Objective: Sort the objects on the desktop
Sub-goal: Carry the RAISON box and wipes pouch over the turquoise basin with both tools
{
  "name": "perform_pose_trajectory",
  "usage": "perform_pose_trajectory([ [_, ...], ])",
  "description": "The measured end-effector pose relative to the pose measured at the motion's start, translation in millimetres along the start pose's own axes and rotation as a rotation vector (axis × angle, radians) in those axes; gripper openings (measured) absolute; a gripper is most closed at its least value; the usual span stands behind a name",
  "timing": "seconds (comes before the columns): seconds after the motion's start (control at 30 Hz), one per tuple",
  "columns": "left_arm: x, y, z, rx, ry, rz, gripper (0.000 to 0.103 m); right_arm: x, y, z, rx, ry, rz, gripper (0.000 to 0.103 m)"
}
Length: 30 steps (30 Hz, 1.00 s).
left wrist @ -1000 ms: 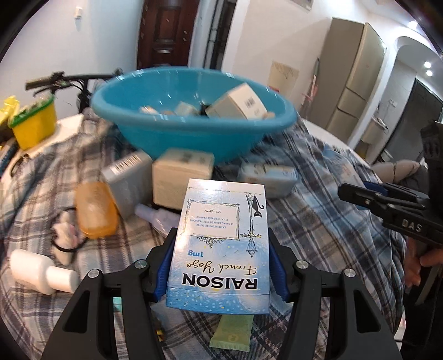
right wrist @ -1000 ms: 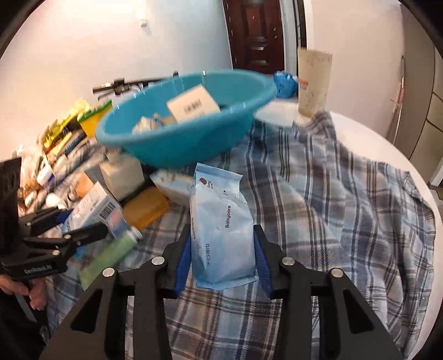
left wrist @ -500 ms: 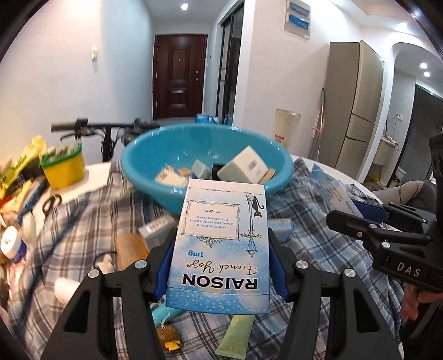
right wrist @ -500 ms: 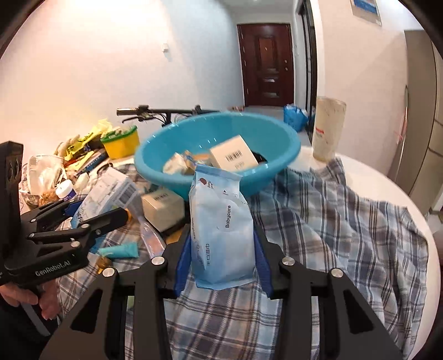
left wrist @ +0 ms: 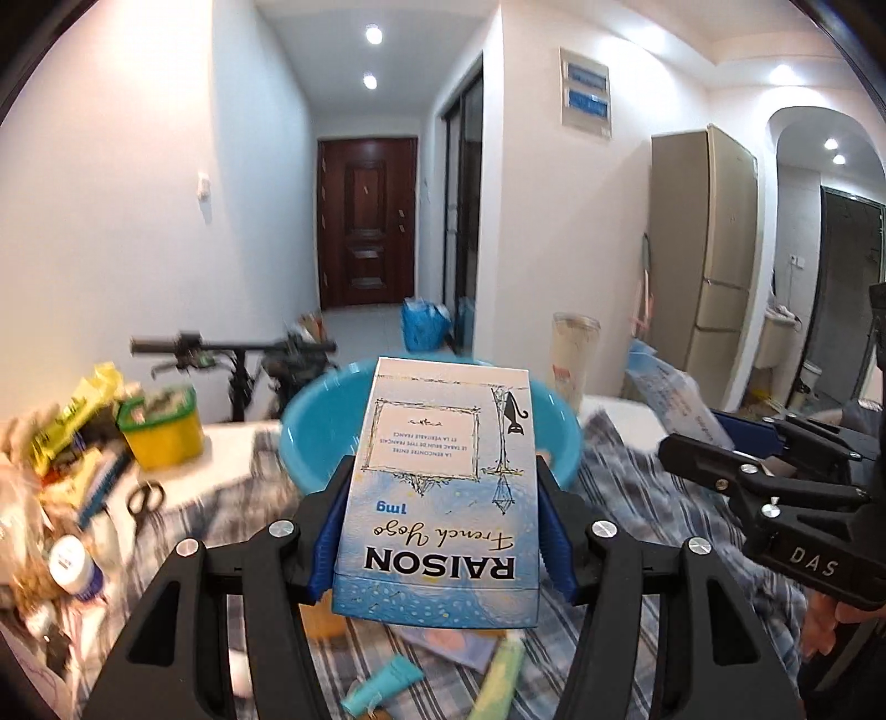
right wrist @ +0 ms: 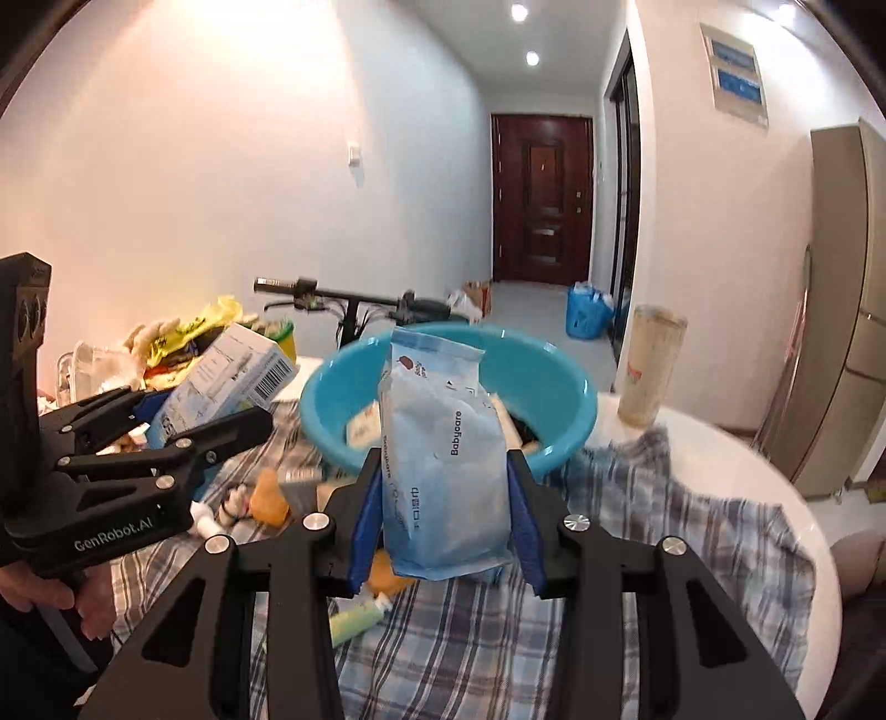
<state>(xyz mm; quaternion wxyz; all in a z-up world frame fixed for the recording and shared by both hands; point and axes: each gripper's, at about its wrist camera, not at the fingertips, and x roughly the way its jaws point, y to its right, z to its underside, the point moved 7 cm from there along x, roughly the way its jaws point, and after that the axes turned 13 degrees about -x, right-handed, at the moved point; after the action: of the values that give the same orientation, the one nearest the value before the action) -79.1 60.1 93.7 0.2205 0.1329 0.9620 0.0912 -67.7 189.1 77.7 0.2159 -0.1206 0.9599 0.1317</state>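
Blue-padded grippers each carry one item toward the turquoise basin.
Left gripper (left wrist: pixel 437 531) clamps the RAISON box (left wrist: pixel 443 487); right gripper (right wrist: pixel 443 515) clamps the Babycare pack (right wrist: pixel 443 465). Both held high, likely to clear the basin (right wrist: pixel 559 399) rim at twelve o'clock, beyond the plaid cloth (right wrist: pixel 692 520).

A white-walled corridor (left wrist: pixel 127 221) runs back to a dark wooden door (left wrist: pixel 366 221) at its far end, lit by recessed ceiling spotlights (left wrist: pixel 374 35) (two in a row overhead). On the right stands a tall beige refrigerator (left wrist: pixel 703 255) beside an arched opening (left wrist: pixel 825 183) with its own spotlights. A panel box (left wrist: pixel 584 91) hangs high on the right-hand wall, a switch (left wrist: pixel 204 185) on the left. The pale floor (right wrist: pixel 548 310) holds a blue bag (right wrist: pixel 587 310) near a dark sliding door (left wrist: pixel 462 210).
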Motion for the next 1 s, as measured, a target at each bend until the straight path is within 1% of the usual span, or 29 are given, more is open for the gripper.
perform_pose_trajectory([
  [0.1,-5,1,-20,-0.004,0.043,0.005,0.061,-8,8,-18,0.003,0.044,0.023,0.040],
  [0.27,-16,7,-61,-0.004,0.137,0.021,0.061,-18,14,-57,-0.016,0.127,0.066,0.040],
  [0.4,-21,12,-85,-0.003,0.205,0.038,0.061,-23,20,-82,-0.021,0.192,0.117,0.040],
  [0.53,-20,12,-102,-0.012,0.247,0.047,0.061,-16,25,-94,-0.013,0.212,0.132,0.040],
  [0.63,-18,8,-112,-0.034,0.291,0.044,0.061,-9,28,-104,-0.011,0.239,0.153,0.040],
  [0.73,-10,3,-117,-0.044,0.316,0.029,0.061,-6,32,-112,0.007,0.268,0.174,0.040],
  [0.93,3,-12,-115,-0.072,0.327,0.016,0.061,-4,33,-123,0.042,0.321,0.177,0.040],
  [1.0,6,-12,-116,-0.056,0.324,0.016,0.061,1,32,-122,0.057,0.329,0.166,0.040],
])
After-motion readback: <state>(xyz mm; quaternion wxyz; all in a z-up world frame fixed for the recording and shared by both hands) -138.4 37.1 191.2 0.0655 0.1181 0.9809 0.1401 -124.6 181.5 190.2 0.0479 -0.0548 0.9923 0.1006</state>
